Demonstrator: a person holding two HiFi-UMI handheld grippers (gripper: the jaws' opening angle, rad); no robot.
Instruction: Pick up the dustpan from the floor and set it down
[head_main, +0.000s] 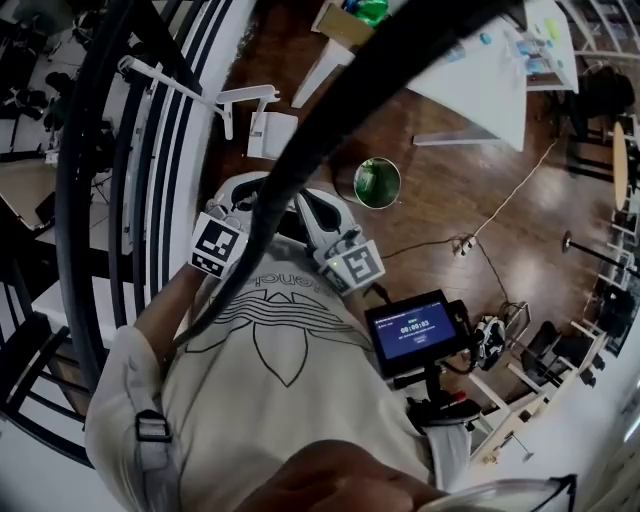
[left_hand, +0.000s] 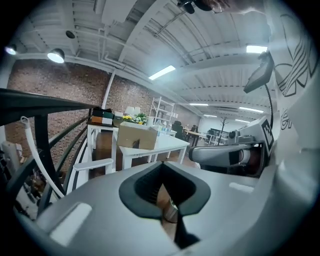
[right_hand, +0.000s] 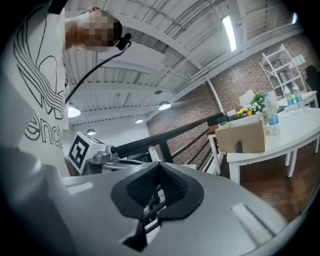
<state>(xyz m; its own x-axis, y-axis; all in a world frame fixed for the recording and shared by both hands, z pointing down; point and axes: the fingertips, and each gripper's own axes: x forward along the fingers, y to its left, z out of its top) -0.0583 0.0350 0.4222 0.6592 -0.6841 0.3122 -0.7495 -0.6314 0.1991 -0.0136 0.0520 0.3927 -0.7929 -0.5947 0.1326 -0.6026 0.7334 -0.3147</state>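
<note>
In the head view a white dustpan (head_main: 271, 134) with a long white handle (head_main: 247, 97) stands on the brown wooden floor, beside a black railing. Both grippers are held close to the person's chest, well short of the dustpan. My left gripper (head_main: 240, 192) and right gripper (head_main: 322, 214) point roughly level, side by side. The left gripper's dark jaws (left_hand: 162, 166) are shut with nothing between them. The right gripper's jaws (right_hand: 159, 167) are also shut and empty. Each gripper view shows the other gripper beside it.
A green bin (head_main: 377, 183) stands on the floor right of the dustpan. A white table (head_main: 480, 75) with a cardboard box (right_hand: 241, 137) lies beyond. A black curved railing (head_main: 150, 150) runs along the left. A cable (head_main: 500, 205) trails across the floor at the right.
</note>
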